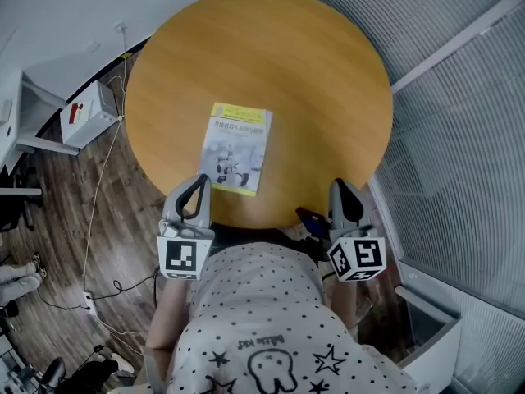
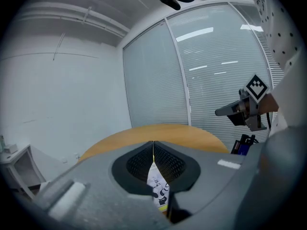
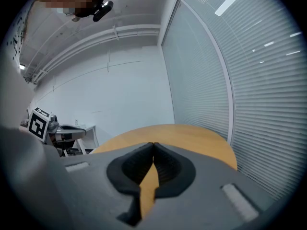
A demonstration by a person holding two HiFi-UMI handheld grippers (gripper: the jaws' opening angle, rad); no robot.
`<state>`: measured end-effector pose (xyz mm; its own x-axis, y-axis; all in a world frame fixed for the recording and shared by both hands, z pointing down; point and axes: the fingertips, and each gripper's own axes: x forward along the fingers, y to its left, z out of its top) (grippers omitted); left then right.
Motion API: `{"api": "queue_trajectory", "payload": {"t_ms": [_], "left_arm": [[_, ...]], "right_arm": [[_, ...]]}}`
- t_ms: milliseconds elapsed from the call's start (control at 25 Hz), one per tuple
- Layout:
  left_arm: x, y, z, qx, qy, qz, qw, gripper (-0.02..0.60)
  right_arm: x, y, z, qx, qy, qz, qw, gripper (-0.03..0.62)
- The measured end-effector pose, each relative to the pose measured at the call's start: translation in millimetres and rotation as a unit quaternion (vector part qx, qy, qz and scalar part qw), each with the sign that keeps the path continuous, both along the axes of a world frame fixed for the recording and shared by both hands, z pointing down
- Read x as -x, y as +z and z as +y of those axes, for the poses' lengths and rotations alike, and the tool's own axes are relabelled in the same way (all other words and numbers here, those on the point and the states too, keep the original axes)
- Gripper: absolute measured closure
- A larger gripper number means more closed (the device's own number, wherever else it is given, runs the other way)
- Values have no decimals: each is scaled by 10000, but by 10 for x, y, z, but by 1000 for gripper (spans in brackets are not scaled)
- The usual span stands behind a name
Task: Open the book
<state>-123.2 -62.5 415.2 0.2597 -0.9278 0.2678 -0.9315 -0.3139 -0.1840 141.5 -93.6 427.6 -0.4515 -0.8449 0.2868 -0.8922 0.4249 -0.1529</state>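
My left claw (image 1: pixel 197 187) is pressed together, its two tips meeting in a thin line with nothing pinched between them. The book (image 1: pixel 236 148) lies closed and flat just ahead of that claw, front cover up, its yellow band at the far end. My tips sit at the book's near left corner, and I cannot tell whether they touch it. Looking along the jaws, I see a sliver of the white cover through the slot below the joined tips, behind them and not in them. My right claw (image 1: pixel 343 194) is likewise closed on itself and empty, and through its slot only the bare wood of the round table (image 1: pixel 271 48) shows. This claw hangs over the table's near edge, well to the right of the book and apart from it. Between my two claws, closer to the right one, a small dark blue object (image 1: pixel 308 219) sits at the table's near rim. Beyond the right claw runs a glass wall with slatted blinds (image 1: pixel 459 138). Off to the left of my left claw, a white cabinet (image 1: pixel 82 113) stands on the wooden floor (image 1: pixel 139 203).
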Motion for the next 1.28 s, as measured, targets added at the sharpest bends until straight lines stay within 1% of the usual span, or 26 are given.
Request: {"api": "queue_trajectory", "payload": {"t_ms": [80, 160, 280, 360, 400, 440, 600, 680, 760, 840, 960, 1120, 1160, 1280], "left_arm": [[30, 25, -45, 25, 93, -148, 9998, 568], [-13, 94, -72, 92, 264, -307, 9991, 568], [-75, 215, -82, 209, 585, -626, 9961, 566], [-97, 306, -102, 321, 768, -758, 9936, 564], [-120, 367, -112, 412, 874, -808, 9920, 531], [-151, 437, -112, 517, 989, -862, 9900, 481], [-248, 707, -81, 906, 1385, -1051, 9806, 474], [-298, 833, -90, 1107, 1713, -1173, 9719, 437], [-371, 956, -80, 1274, 2101, -1379, 9595, 406], [-447, 1082, -35, 1409, 2404, -1575, 9474, 394], [-559, 1275, 31, 1571, 2738, -1814, 9314, 388], [-721, 1621, 155, 1808, 3227, -2272, 9009, 371], [-750, 1700, 171, 1871, 3296, -2324, 8957, 370], [-798, 1921, 161, 2136, 3348, -2285, 8889, 370]], "right_arm": [[-9, -7, -8, -2, 44, -6, 10000, 590], [-56, 21, 9, 9, 86, -13, 10000, 589], [-99, 45, 51, 45, 152, 4, 9999, 591], [-118, 45, 46, 58, 198, 6, 9998, 590], [-133, 47, 41, 61, 221, 5, 9997, 591], [-152, 49, 44, 64, 243, 4, 9997, 590], [-208, 65, 93, 84, 354, -15, 9993, 590], [-208, 65, 83, 100, 406, -25, 9991, 590], [-222, 58, 80, 109, 450, -31, 9989, 590], [-268, 58, 112, 114, 515, -28, 9986, 591], [-370, 69, 163, 131, 671, -13, 9977, 589], [-502, 84, 241, 152, 859, -18, 9962, 589], [-529, 85, 262, 154, 901, -19, 9958, 590], [-610, 84, 318, 163, 1040, -34, 9944, 590]]}}
